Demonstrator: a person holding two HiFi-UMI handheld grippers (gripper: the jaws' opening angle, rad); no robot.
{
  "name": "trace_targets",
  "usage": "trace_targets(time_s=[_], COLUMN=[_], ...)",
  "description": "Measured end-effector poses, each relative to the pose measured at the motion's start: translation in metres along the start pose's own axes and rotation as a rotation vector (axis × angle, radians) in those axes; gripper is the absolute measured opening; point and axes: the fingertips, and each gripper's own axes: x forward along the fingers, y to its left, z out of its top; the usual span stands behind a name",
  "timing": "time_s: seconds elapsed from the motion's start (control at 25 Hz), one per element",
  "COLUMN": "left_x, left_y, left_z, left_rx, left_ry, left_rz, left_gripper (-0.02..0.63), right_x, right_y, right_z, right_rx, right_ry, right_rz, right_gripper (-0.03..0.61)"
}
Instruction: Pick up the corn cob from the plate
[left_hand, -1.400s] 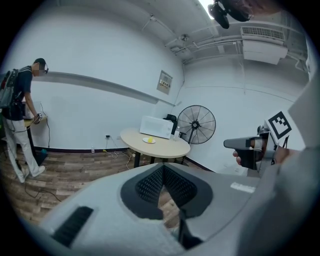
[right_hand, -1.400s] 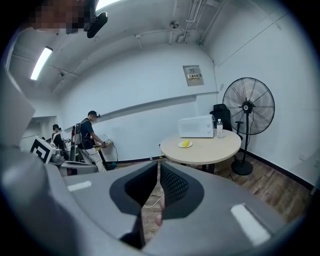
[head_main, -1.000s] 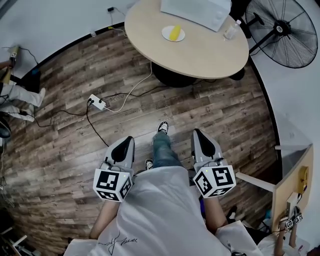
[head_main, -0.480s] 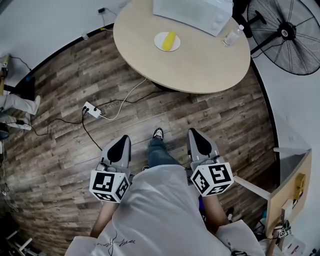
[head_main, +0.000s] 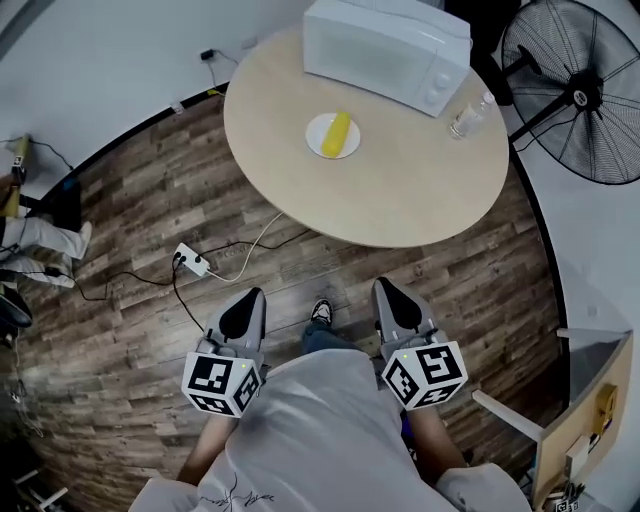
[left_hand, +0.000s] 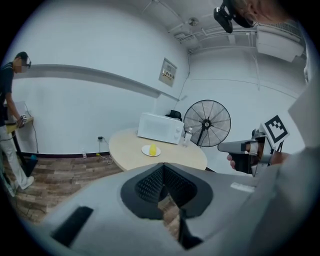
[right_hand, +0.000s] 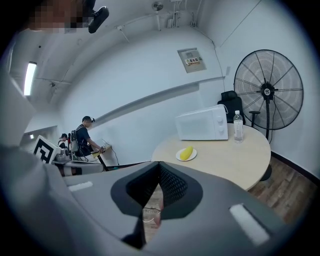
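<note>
- the corn cob (head_main: 336, 133) lies on a small white plate (head_main: 316, 143), on the far half of a round, pale wooden desk (head_main: 400, 190).
- the cob is yellow and lies slanted across the plate; nothing touches it.
- a white microwave oven (head_main: 385, 45) stands at the back of the desk, just behind the plate.
- a clear water bottle (head_main: 468, 118) stands upright near the microwave's right corner.
- the left hand-held gripper (head_main: 250, 296) is held low in front of the person's body, above the wood-plank floor (head_main: 120, 230), well apart from the desk.
- in the left gripper view its jaws are clenched tip to tip, with nothing between them.
- the right hand-held gripper (head_main: 384, 287) is level with the left one, also short of the desk edge.
- its jaws are pressed together too and grasp nothing.
- both grippers point toward the desk, and the plate shows small in the distance above each pair of jaws.
- one shoe (head_main: 321, 312) of the person shows between the two grippers.
- a white power strip (head_main: 193, 262) lies on the floor to the left of the desk, with a pale cable (head_main: 262, 240) running from it under the desk edge.
- a large black pedestal fan (head_main: 580, 90) stands to the right of the desk.
- another person (left_hand: 9, 115) stands by the wall at the far left.
</note>
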Motion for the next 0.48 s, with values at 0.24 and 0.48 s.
trace_targets(time_s=[0.24, 0.48], left_x=[0.030, 0.033], left_y=[0.001, 0.006], left_z=[0.030, 0.039], left_rx=[0.010, 0.016], left_ry=[-0.029, -0.044], left_rz=[0.016, 0.036], left_gripper=[-0.009, -0.009], right_x=[0.016, 0.016], right_y=[-0.030, -0.039], right_z=[0.019, 0.015], right_rx=[-0.010, -0.003], right_ry=[-0.019, -0.019], right_rz=[-0.003, -0.013], right_gripper=[0.012, 0.012])
